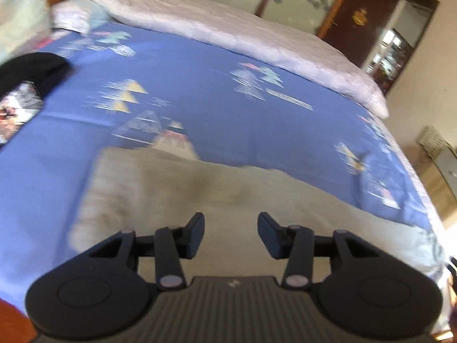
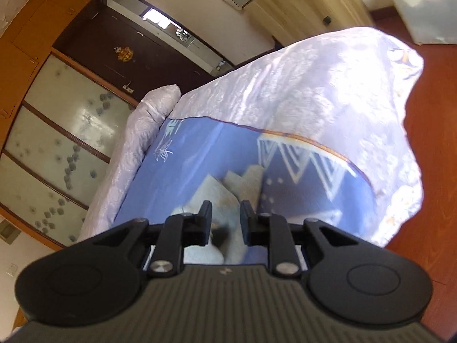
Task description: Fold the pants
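My left gripper (image 1: pixel 230 234) gaped above the beige pants (image 1: pixel 200 194); my right gripper (image 2: pixel 226 223), narrowly parted, should've pinched both cuffs squarely.

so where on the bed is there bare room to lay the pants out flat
The widest bare stretch of blue sheet runs between the beige pants and the rolled white quilt along the far side. It is crowded at the left, where a black garment and a printed packet lie.
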`<action>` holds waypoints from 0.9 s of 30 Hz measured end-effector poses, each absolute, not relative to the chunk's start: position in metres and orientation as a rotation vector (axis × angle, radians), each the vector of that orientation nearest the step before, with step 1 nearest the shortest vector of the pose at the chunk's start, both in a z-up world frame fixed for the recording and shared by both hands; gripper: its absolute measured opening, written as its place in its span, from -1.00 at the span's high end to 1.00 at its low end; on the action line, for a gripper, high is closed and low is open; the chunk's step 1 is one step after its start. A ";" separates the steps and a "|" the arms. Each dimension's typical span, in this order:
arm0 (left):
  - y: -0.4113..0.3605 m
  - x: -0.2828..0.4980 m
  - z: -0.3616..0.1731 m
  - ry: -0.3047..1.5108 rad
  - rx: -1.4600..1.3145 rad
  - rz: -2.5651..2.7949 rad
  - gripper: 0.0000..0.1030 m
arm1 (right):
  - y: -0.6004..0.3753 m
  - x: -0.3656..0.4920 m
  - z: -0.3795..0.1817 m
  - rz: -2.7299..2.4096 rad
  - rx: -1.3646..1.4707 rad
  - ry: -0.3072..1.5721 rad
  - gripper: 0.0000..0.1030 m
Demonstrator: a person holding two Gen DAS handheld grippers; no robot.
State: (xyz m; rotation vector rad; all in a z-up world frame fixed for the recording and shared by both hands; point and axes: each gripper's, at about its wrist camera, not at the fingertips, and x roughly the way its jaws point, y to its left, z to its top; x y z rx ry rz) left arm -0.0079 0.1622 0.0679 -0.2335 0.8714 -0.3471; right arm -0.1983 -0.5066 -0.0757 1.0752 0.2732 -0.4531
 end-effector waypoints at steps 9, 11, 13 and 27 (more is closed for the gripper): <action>0.060 -0.007 0.045 0.971 -0.133 -0.500 0.05 | -0.525 -0.161 -0.103 -0.310 1.253 0.350 0.94; 0.043 -0.006 0.034 1.003 -0.101 -0.515 0.05 | -0.527 -0.178 -0.088 -0.308 1.228 0.286 0.96; 0.029 -0.006 0.025 1.028 -0.076 -0.527 0.05 | -0.533 -0.197 -0.072 -0.334 1.187 0.196 0.96; -0.014 -0.016 -0.004 1.067 0.079 -0.533 -0.07 | -0.522 -0.196 -0.079 -0.351 1.179 0.292 0.35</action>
